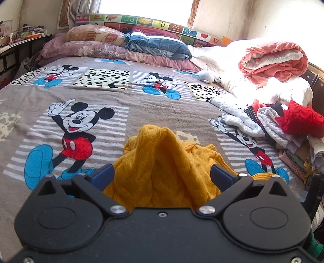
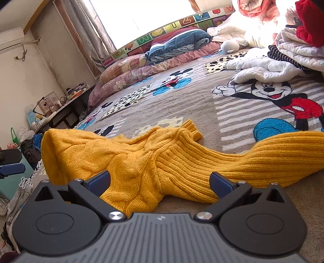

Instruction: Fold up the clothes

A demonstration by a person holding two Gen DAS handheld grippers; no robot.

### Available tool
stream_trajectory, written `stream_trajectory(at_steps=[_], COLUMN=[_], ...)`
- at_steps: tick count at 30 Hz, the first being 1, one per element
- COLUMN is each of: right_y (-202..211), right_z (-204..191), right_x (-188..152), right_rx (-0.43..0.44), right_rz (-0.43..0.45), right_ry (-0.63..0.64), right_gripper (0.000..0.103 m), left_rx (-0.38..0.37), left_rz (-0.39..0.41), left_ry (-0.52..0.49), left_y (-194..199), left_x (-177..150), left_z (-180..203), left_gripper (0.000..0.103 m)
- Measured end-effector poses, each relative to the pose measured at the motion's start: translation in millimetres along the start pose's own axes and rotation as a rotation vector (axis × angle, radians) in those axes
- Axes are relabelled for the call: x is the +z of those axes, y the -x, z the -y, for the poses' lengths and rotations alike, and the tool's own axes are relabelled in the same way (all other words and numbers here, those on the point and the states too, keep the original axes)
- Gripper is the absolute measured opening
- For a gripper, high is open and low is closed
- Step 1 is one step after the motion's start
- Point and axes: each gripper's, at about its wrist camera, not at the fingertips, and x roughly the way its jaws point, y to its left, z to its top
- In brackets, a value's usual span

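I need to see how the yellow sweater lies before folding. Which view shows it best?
The right wrist view: the yellow sweater sprawls across the bed, ribbed part stretching right. The left wrist view shows only a bunched peak between open fingers.

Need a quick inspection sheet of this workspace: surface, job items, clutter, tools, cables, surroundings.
Surface: bed with Mickey Mouse blanket.
Job's things: yellow knit sweater bunched on the blanket; one part stretches off to the right in the right wrist view.
Clutter: clothes pile with a red garment on top at the bed's right edge; rolled pink quilt; pillows at the head.
Grippers: left tool open, sweater fabric between its fingers; right tool open over the sweater.
Cables: nothing seen.
Surroundings: cluttered desk by the wall, bright window.
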Motion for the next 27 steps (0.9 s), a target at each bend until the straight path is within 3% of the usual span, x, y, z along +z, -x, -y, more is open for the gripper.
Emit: stream_trajectory(at_steps=[3,6,8,13,19,27], right_y=[-16,-26,-29,-34,-32,-24], right_z=[1,5,9,18,20,22], right_x=[8,16,20,26,27,33], right_rx=[0.019,0.048,0.057,0.088,0.101,0.109], right_rz=[-0.011,-0.017,-0.019,-0.021,-0.027,-0.007], right_ry=[0.030,0.029,0.017,-0.023,-0.033,-0.026], right_gripper=[0.103,0.103,0.103,0.103,0.103,0.103], left_rx=[0.022,0.020,0.014,0.023,0.055,0.028], left_rz=[-0.001,-0.026,-0.054,-0.109,-0.076,-0.125], left_ry=[-0.040,-0.075,-0.106,-0.155,-0.224,-0.324], left_y=[-12,-29,-42,-64,-55,-31], left_x=[17,31,35,32,8,-53], left_z=[-1,1,4,12,21,40], left_gripper=[0.101,0.092,0.075,0.054,0.022,0.017])
